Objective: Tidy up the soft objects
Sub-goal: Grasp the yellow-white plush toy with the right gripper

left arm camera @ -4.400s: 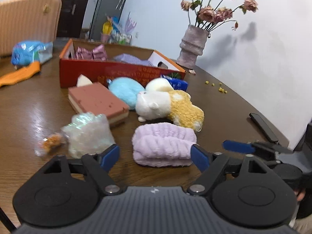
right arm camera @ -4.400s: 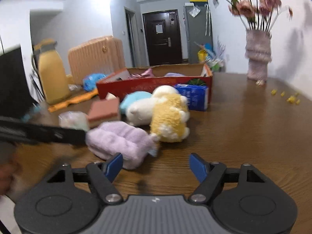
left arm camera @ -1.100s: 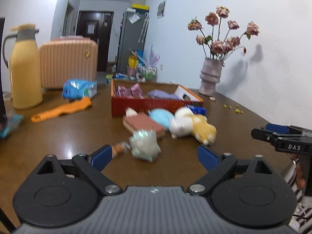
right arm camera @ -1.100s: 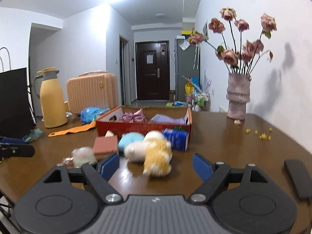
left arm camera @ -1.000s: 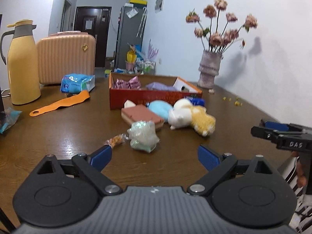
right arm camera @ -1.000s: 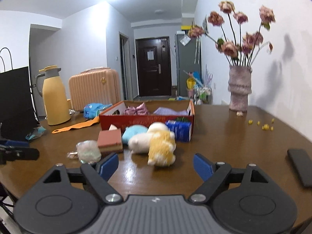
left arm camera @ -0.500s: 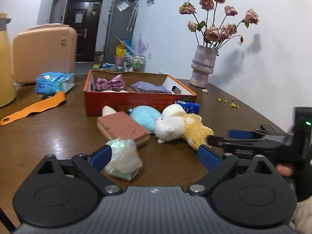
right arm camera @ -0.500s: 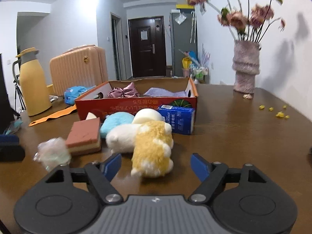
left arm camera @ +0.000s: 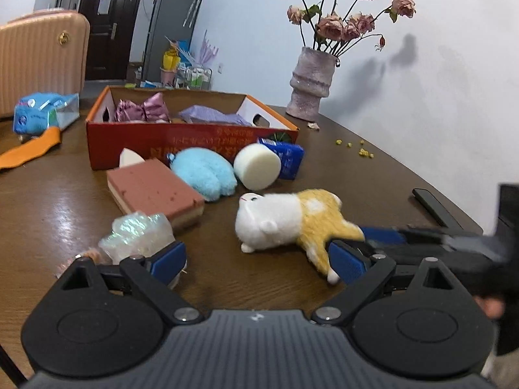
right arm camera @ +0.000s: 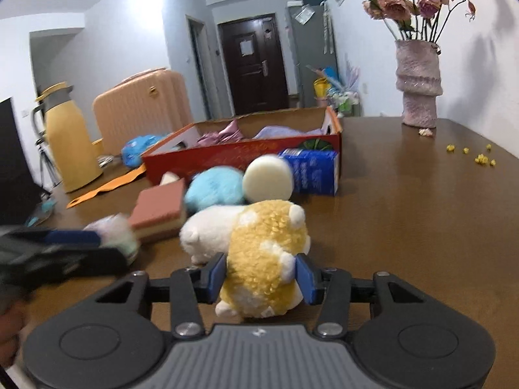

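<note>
Right gripper (right arm camera: 261, 277) clamped on the yellow rump of the plush toy (right arm camera: 259, 253), both blue pads pressed into the fur after just closing in; toy lying on the bench (right arm camera: 421, 210) near its front edge, white head aimed away toward the other soft things. Left gripper (left arm camera: 256, 259) spread wide, nothing between the pads; left pad just beside the crinkly cellophane bundle (left arm camera: 136, 236), contact unclear, right pad in front of the toy's yellow hind end.

Left wrist view only: toy's face and pink nose, the whole top of the brown sponge block (left arm camera: 152, 188), a white wedge (left arm camera: 129, 157) behind it, a dark flat device (left arm camera: 434, 207) by the right edge of the bench, and the right gripper's fingers reaching in from the right onto the toy's rear.

Right wrist view only: yellow thermos jug (right arm camera: 69, 142) near the left edge of the bench, and the blurred left gripper coming in from the left beside the bundle.

Both views: red cardboard box (left arm camera: 194, 137) farther back, holding pink and lilac fabric pieces; blue fluffy pad (left arm camera: 204, 171), cream foam cylinder (left arm camera: 258, 167) and blue carton (left arm camera: 288, 159) lined up just in front of the box; vase of dried roses (left arm camera: 311, 84) at the far right corner; orange strip (left arm camera: 29, 149) and blue packet (left arm camera: 42, 113) to the left of the box.
</note>
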The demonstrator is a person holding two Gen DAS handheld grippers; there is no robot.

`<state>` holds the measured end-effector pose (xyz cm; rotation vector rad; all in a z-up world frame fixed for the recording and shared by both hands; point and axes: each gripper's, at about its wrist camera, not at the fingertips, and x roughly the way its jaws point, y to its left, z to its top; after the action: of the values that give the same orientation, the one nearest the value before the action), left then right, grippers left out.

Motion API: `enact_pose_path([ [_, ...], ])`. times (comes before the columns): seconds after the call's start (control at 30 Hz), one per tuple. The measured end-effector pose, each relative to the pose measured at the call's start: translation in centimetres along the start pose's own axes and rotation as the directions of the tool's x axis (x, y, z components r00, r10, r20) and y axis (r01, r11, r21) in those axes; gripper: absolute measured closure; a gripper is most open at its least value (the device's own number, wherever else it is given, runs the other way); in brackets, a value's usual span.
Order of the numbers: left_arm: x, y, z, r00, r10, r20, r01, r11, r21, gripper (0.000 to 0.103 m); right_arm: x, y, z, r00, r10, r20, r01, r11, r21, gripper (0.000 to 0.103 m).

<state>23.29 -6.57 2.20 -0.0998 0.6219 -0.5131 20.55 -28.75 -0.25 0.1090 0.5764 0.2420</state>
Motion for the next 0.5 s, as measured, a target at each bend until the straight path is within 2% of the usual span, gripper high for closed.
enact_pose_path([
  [0.1, 0.5, 0.2, -0.1, 1.0, 0.016, 0.001, -0.016, 1.0, -0.002, 0.006, -2.3, 0.5, -0.6, 0.991, 0.129, -0.023, -0.129, 0.992, -0.005, 0.056],
  [0.17, 0.9, 0.2, -0.2, 0.999, 0.042, -0.002, -0.042, 0.999, 0.003, 0.006, -3.9, 0.4, 0.1, 0.981, 0.19, 0.027, -0.19, 0.982, 0.012, 0.057],
  [0.23, 0.9, 0.4, -0.2, 0.999, 0.042, -0.004, -0.042, 0.999, -0.011, 0.007, -4.5, 0.0, 1.1, 0.982, 0.167, 0.087, -0.168, 0.986, 0.002, 0.057],
  [0.33, -0.3, 0.4, -0.1, 0.999, -0.027, 0.027, 0.028, 0.999, -0.03, 0.007, -2.4, -1.2, 2.2, 0.994, 0.074, 0.078, -0.075, 0.997, 0.01, 0.053],
  [0.43, -0.5, -0.5, -0.6, 0.994, -0.107, 0.028, 0.108, 0.993, -0.037, 0.007, 0.5, -2.3, 2.6, 0.995, 0.1, 0.022, -0.101, 0.994, 0.049, 0.053],
  [0.5, 0.2, -1.2, -1.4, 0.989, -0.145, -0.014, 0.144, 0.989, -0.041, 0.007, 2.0, -2.7, 2.8, 0.993, 0.119, 0.012, -0.12, 0.989, 0.082, 0.054],
])
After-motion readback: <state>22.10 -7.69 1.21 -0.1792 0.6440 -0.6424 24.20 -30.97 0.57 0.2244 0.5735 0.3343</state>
